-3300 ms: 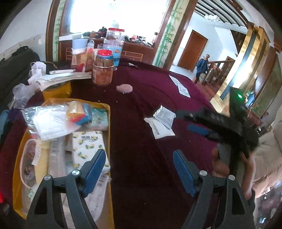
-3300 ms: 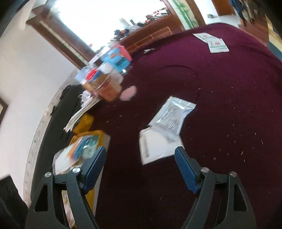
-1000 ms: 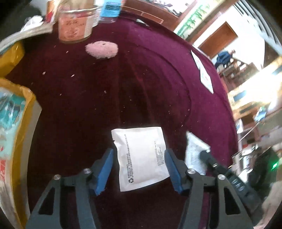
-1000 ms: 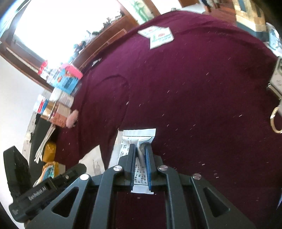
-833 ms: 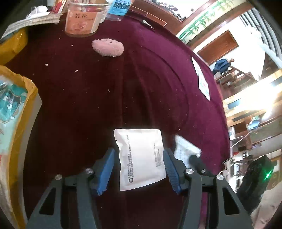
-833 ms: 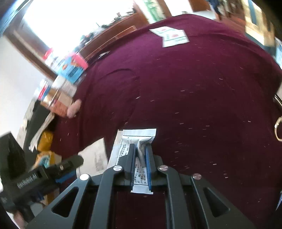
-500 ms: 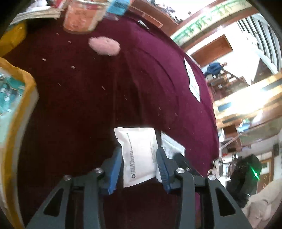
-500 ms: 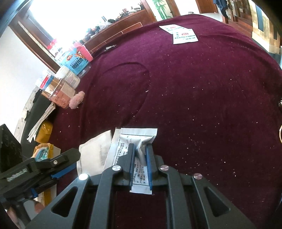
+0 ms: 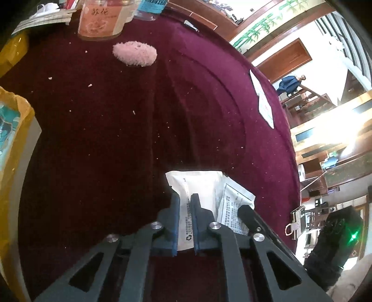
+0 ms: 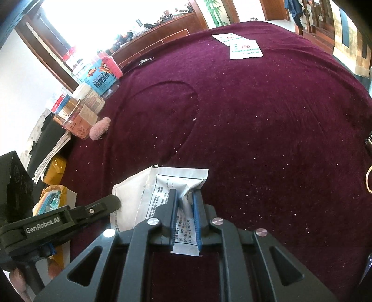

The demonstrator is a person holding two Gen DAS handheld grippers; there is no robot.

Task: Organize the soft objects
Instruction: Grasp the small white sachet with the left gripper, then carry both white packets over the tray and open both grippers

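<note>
A bright, wood-panelled room surrounds a desk (image 10: 267, 111) draped in deep maroon velvet, its nap speckled with pale lint and marked by curved creases. The left hand-held gripper (image 9: 185, 199) has just been closing: a second ago its blue pads stood well apart on either side of the white pouch (image 9: 197, 185); now they pinch the pouch along its middle, so its near edge buckles up between them. Just beside it, on the side away from the yellow-lined box (image 9: 22, 111), the right hand-held gripper (image 10: 185, 197) is clamped on the silvery printed sachet (image 10: 172, 183), whose foil crumples into a ridge between the pads. The sachet overlaps the edge of the white pouch, and both packets lie on the velvet, not yet lifted.

With each hand now holding one packet, I judge the grasping step finished; what remains is carrying them across to the box, where other soft packs already lie.

The pouch is matt, paper-like and flat, printed in small dark text with a recycling mark. The sachet is glossier, with a crimped seal along its far end. Farther from the box, a fluffy pink puff (image 9: 134, 54), oval and shaggy, lies beside a clear plastic jar (image 9: 101, 19) with an orange label. Two flat white leaflets (image 10: 241, 45) rest well apart, near the far edge.
</note>
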